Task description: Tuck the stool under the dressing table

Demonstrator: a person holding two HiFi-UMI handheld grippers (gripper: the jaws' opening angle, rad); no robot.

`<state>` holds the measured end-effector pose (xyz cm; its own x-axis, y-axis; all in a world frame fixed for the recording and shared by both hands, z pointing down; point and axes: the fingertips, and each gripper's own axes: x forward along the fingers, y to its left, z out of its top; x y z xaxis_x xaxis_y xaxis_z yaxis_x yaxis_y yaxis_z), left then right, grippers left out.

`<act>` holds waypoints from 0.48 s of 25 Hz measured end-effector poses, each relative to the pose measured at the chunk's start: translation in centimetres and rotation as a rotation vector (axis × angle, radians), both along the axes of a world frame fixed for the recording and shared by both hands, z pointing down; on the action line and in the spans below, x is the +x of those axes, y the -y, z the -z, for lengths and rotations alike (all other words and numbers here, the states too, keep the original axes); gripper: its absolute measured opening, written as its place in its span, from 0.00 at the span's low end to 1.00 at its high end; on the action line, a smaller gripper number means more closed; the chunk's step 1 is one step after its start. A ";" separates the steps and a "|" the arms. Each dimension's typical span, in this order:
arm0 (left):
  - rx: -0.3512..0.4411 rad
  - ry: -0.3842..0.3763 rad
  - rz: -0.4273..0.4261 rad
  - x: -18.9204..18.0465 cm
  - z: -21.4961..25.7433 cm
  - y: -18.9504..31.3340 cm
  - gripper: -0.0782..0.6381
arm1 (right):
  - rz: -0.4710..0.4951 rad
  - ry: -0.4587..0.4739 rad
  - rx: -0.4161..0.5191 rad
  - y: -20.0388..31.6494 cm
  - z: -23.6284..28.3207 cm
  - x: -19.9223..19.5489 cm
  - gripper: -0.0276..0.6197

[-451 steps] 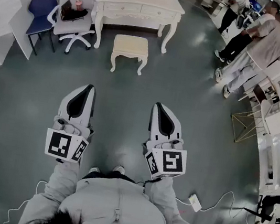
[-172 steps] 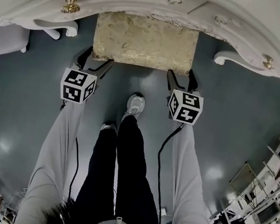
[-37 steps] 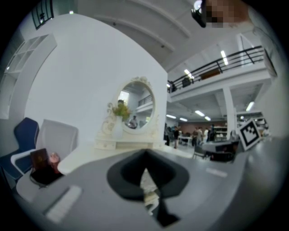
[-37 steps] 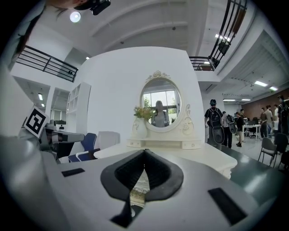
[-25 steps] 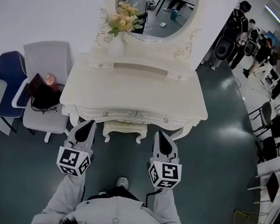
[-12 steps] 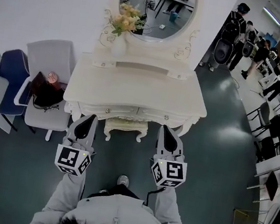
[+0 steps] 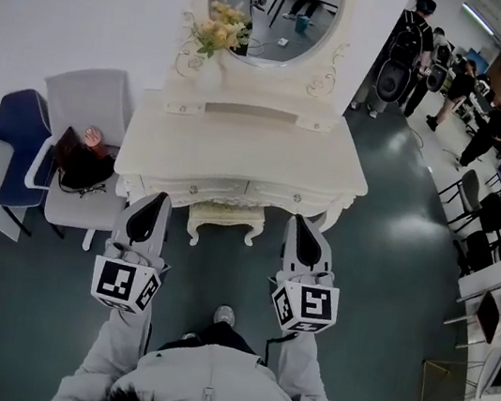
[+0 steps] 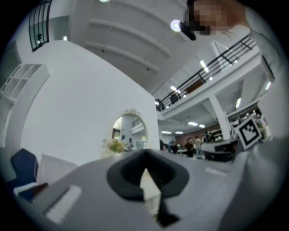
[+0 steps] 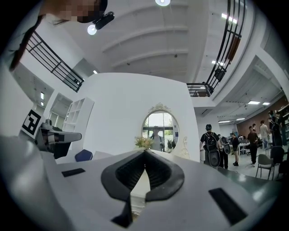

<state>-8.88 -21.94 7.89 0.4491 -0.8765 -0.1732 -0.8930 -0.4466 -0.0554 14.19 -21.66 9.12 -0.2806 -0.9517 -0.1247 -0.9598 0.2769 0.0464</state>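
The cream dressing table with its oval mirror stands against the white wall. The padded stool sits under its front edge, with only the near side and legs showing. My left gripper and right gripper hover side by side in front of the table, on either side of the stool and touching nothing. Both are shut and empty. In the left gripper view the closed jaws of the left gripper point towards the mirror. The right gripper also faces the mirror.
A grey office chair with a dark bag on it and a blue chair stand left of the table. A vase of flowers sits on the tabletop. People stand at the upper right, with chairs and desks along the right.
Both shut grippers have risen a little, side by side, and their marker cubes look larger in the head view. The stool stays under the table.
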 end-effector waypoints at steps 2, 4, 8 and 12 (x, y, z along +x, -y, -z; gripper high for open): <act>0.007 -0.004 -0.004 -0.1 0.4 -0.3 0.12 | -0.004 0.002 0.007 -0.5 0.2 -0.1 0.03; 0.016 -0.003 -0.007 -0.1 0.7 -0.6 0.12 | -0.006 0.007 0.014 -0.9 0.4 -0.3 0.03; 0.033 0.003 -0.004 -0.3 0.9 -1.1 0.12 | -0.017 0.021 0.021 -1.6 0.6 -0.3 0.03; 0.040 0.007 -0.009 -0.1 1.0 -1.3 0.12 | -0.024 0.020 0.026 -1.8 0.7 -0.4 0.03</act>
<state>-9.02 -20.60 6.93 0.4582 -0.8649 -0.2049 -0.8885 -0.4518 -0.0797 13.80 -19.84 8.41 -0.2552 -0.9544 -0.1550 -0.9668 0.2531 0.0336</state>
